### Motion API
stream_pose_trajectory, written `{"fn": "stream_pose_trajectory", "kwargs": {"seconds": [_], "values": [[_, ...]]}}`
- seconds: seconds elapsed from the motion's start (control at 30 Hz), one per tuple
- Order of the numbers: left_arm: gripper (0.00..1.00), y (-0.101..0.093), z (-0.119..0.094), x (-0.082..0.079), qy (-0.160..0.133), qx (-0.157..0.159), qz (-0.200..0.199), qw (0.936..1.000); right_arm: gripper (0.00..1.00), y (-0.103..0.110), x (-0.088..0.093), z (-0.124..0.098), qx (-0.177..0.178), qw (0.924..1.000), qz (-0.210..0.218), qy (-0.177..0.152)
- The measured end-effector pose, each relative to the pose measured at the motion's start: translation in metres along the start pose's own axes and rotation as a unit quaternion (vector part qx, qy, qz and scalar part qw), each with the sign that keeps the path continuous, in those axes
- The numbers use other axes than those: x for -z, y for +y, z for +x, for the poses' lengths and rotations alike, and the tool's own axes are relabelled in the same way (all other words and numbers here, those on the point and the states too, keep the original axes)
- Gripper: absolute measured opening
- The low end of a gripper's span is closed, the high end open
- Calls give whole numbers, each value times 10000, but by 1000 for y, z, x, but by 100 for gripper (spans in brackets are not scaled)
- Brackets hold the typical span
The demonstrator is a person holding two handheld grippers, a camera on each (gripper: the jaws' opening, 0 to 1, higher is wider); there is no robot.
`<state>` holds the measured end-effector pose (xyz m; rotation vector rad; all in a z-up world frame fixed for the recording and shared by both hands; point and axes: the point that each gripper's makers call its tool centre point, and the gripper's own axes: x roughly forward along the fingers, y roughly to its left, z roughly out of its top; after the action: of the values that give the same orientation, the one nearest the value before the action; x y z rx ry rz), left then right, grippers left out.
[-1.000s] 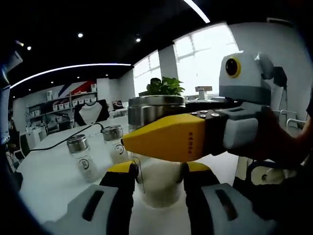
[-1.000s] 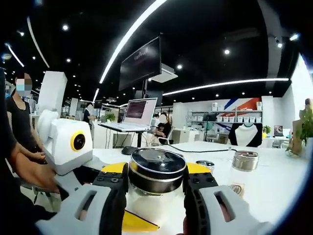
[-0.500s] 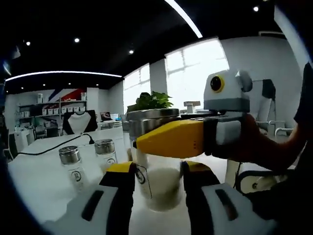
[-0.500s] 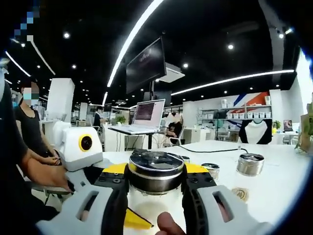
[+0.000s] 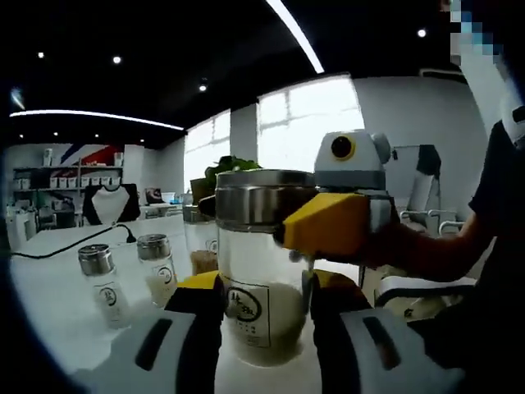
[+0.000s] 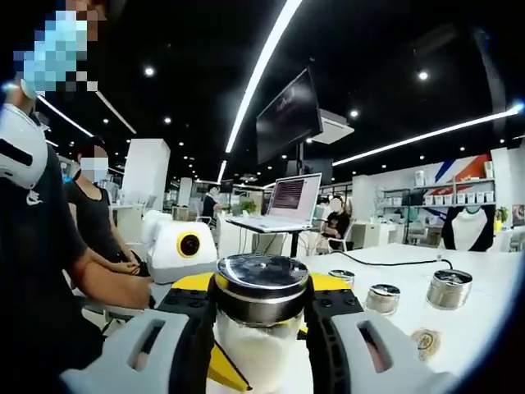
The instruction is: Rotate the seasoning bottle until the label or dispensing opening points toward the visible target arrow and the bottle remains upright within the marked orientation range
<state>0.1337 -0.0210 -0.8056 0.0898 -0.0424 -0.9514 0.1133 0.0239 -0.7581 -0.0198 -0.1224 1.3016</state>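
The seasoning bottle (image 5: 261,271) is clear glass with white powder and a steel lid (image 6: 262,283). It stands upright, its label (image 5: 246,309) facing the left gripper view. My left gripper (image 5: 264,289) is shut on the bottle's lower body, its yellow-and-black jaws pressed to both sides. My right gripper (image 6: 262,294) is shut on the lid; it also enters the left gripper view from the right as a yellow jaw (image 5: 328,226) against the lid. A yellow tip of the left gripper (image 6: 225,371) shows under the bottle in the right gripper view.
Two small steel-capped shakers (image 5: 98,281) (image 5: 156,267) stand on the white table (image 5: 49,328) to the left, and a third (image 5: 201,246) stands behind the bottle. The right gripper view has more shakers (image 6: 384,297) (image 6: 449,287), a laptop (image 6: 287,201) and a seated person (image 6: 94,238).
The bottle has turned, so its label now faces the left gripper view. The right gripper's jaw has swung from across the front to the lid's right side. Both cameras swung.
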Motion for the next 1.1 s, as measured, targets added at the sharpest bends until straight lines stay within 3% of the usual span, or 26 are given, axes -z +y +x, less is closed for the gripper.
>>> {"fn": "stream_pose_trajectory", "kwargs": {"seconds": [0.1,0.2,0.33,0.4,0.53,0.63,0.83,1.0,1.1], "values": [[43,9,0,2,82,-464,119,9988,41,-6,1,1,291,9995,14,-71],[43,15,-1,1,-65,-738,-183,9971,41,-10,1,6,555,9983,-44,-146],[43,27,-8,-3,-38,-1499,543,9872,40,-17,10,10,1059,9941,194,-115],[43,26,-7,-2,18,-1543,477,9869,41,-22,11,11,1389,9897,284,-189],[43,29,-9,0,10,-1622,493,9855,40,-20,12,14,1506,9885,146,5],[43,29,-9,-1,-41,-1446,357,9888,40,-22,11,13,1498,9886,121,-32],[43,22,-8,-6,-213,-1064,315,9936,39,-20,8,8,1115,9935,236,31],[44,8,-5,-6,-329,-219,-185,9990,39,-6,4,6,560,9980,-264,120],[44,-4,-7,-8,-399,327,-412,9978,39,3,-1,2,162,9997,69,-155]]}}
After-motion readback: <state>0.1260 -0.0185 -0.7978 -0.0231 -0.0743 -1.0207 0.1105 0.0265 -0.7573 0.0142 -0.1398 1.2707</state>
